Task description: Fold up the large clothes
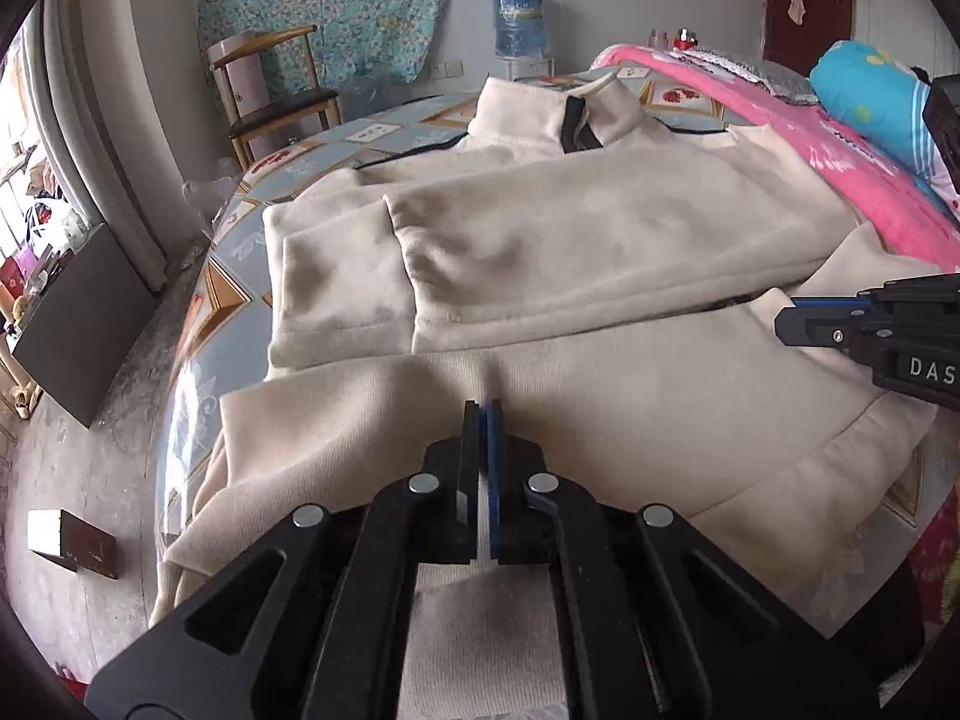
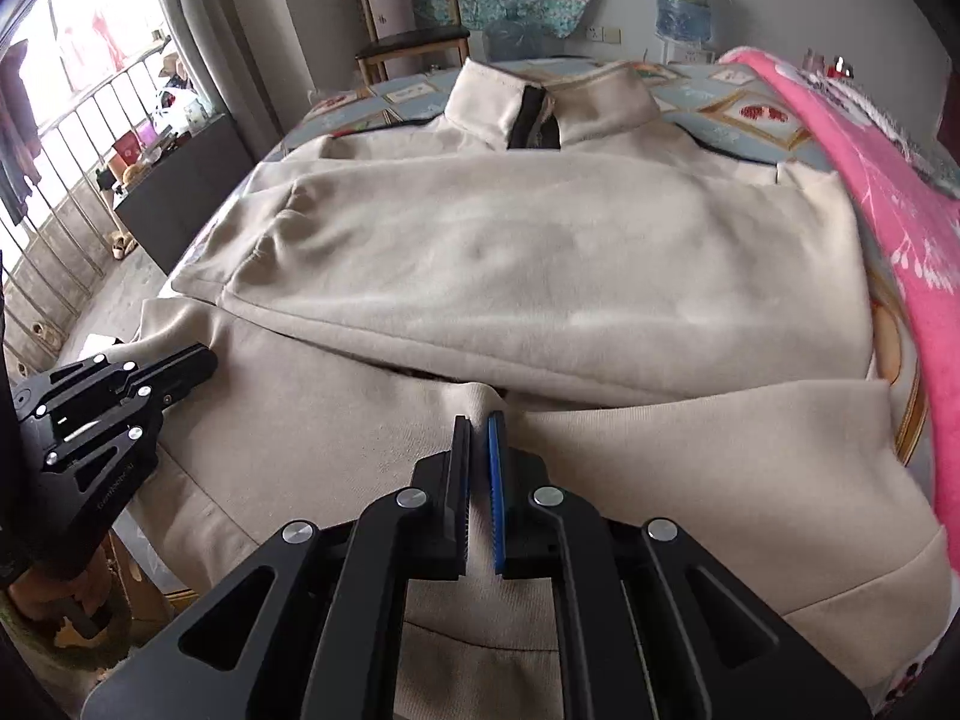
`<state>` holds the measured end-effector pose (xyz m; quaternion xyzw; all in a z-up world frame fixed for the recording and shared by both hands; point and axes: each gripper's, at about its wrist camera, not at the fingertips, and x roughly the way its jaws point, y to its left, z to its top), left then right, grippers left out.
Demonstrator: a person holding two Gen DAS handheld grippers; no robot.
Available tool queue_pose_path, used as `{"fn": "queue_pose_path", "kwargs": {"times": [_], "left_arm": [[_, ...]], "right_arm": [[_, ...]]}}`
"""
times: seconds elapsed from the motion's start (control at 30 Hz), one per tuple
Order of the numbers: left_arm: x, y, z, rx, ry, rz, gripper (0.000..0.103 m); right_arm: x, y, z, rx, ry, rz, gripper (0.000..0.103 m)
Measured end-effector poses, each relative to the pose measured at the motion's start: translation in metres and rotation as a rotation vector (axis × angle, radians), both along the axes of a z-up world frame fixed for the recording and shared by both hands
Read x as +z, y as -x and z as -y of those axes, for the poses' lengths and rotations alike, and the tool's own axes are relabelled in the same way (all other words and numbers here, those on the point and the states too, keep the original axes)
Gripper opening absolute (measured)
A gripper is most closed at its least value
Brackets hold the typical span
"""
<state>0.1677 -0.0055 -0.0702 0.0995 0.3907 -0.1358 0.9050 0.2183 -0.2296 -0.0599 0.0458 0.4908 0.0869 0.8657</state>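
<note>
A large cream sweatshirt (image 1: 570, 240) lies face up on the bed, collar at the far end, both sleeves folded across the chest; it also shows in the right wrist view (image 2: 540, 252). My left gripper (image 1: 483, 405) is shut on a pinch of the near hem, left of centre. My right gripper (image 2: 478, 418) is shut on a fold of the same hem further right. Each gripper shows in the other's view: the right one at the right edge (image 1: 786, 324), the left one at the left edge (image 2: 204, 360).
The patterned blue bed sheet (image 1: 240, 252) shows around the sweatshirt. A pink blanket (image 2: 888, 192) lies along the bed's right side with a blue pillow (image 1: 870, 96). A wooden chair (image 1: 270, 96), water dispenser (image 1: 519, 18) and dark cabinet (image 1: 84, 324) stand beyond the bed.
</note>
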Motion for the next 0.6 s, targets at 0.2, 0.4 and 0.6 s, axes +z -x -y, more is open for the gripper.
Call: {"fn": "queue_pose_path", "kwargs": {"times": [0.2, 0.4, 0.6], "left_arm": [[-0.002, 0.001, -0.001, -0.010, -0.003, -0.005, 0.002], [-0.002, 0.000, 0.001, -0.017, -0.017, -0.003, 0.002], [-0.002, 0.000, 0.001, -0.014, -0.017, -0.003, 0.002]], "right_arm": [[0.038, 0.037, 0.074, -0.170, -0.038, 0.070, 0.031], [0.043, 0.055, 0.148, -0.339, 0.094, 0.051, 0.045], [0.013, 0.034, 0.147, -0.273, 0.152, 0.024, 0.045]]}}
